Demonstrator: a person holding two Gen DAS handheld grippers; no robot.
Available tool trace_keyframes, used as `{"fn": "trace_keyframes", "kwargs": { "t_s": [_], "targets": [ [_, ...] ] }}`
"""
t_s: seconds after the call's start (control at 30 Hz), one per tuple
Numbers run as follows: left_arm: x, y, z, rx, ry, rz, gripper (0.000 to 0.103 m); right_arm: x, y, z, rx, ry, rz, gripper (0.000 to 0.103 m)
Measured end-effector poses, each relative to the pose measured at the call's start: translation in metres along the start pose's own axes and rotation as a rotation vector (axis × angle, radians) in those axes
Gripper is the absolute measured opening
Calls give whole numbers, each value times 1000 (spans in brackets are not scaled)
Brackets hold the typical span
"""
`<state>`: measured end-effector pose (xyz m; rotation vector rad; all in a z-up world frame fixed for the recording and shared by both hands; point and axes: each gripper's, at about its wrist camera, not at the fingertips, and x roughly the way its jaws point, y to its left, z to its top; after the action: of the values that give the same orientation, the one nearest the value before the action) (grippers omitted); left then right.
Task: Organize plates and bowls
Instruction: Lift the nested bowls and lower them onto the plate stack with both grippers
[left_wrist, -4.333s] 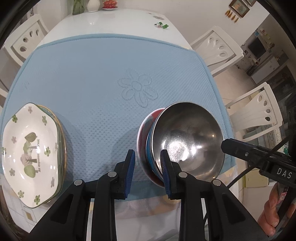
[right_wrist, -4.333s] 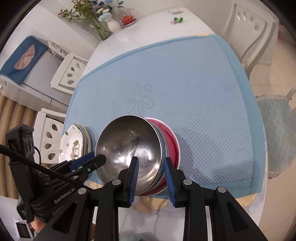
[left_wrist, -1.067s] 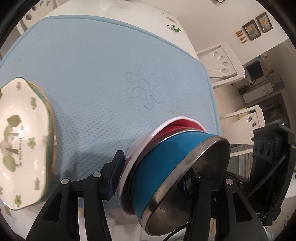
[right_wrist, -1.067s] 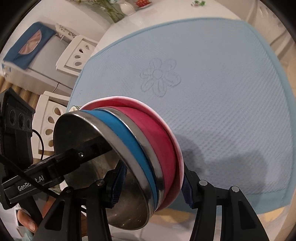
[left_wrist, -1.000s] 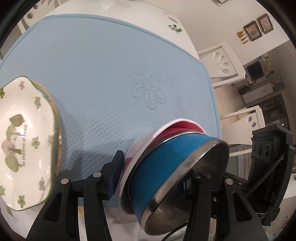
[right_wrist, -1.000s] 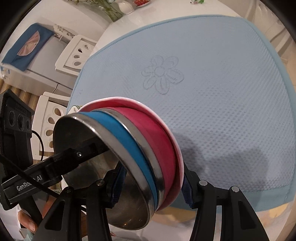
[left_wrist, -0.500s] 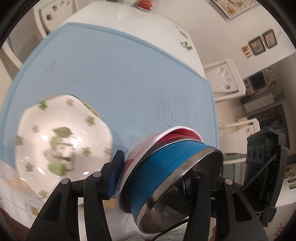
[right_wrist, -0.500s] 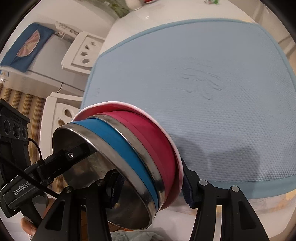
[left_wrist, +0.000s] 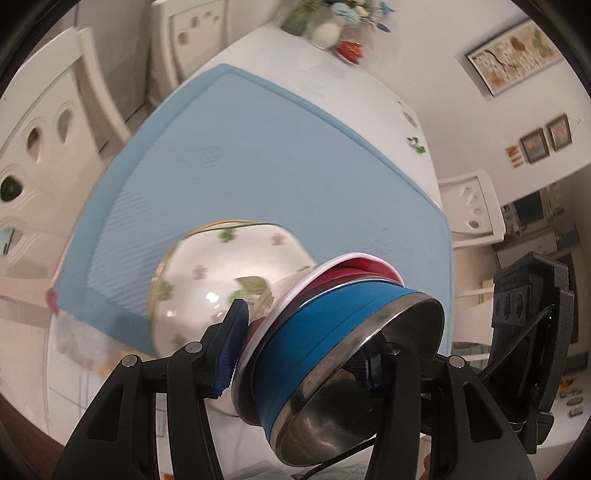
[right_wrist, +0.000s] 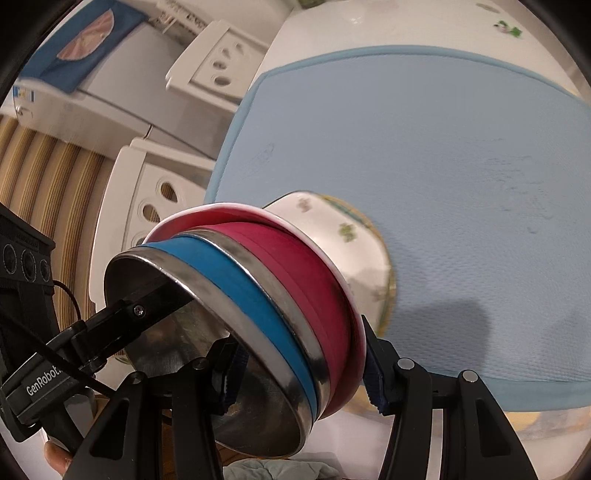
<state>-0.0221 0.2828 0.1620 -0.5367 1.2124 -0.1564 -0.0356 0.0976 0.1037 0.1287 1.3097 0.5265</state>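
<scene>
Both my grippers, left (left_wrist: 301, 354) & right (right_wrist: 301, 373), are clamped on opposite rims of the bowl stack (left_wrist: 332, 332), held up & tipped. Plates (left_wrist: 207, 280) lie on the mat (left_wrist: 258, 147), right under/behind the stack, so it needs lowering onto them.

Tilted nested bowls (left_wrist: 332, 332) above floral plates (left_wrist: 207, 284).

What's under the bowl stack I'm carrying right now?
The bowl stack, clamped by both grippers, hangs above the flowered plates on the blue mat. The plates' near side and the table beneath are covered.
</scene>
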Motion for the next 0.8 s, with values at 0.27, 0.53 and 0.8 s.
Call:
{"fn": "trace_keyframes", "kwargs": {
  "t_s": [0.27,0.53,0.8],
  "targets": [
    [16,38,5,-8,45,-10,47,37,14,-1,15,36,-39,53],
    [40,45,8,2,121,-38,47,44,8,1,30,25,-114,53],
    [43,50,15,12,140,-57,47,47,3,15,60,26,-117,53]
  ]
}}
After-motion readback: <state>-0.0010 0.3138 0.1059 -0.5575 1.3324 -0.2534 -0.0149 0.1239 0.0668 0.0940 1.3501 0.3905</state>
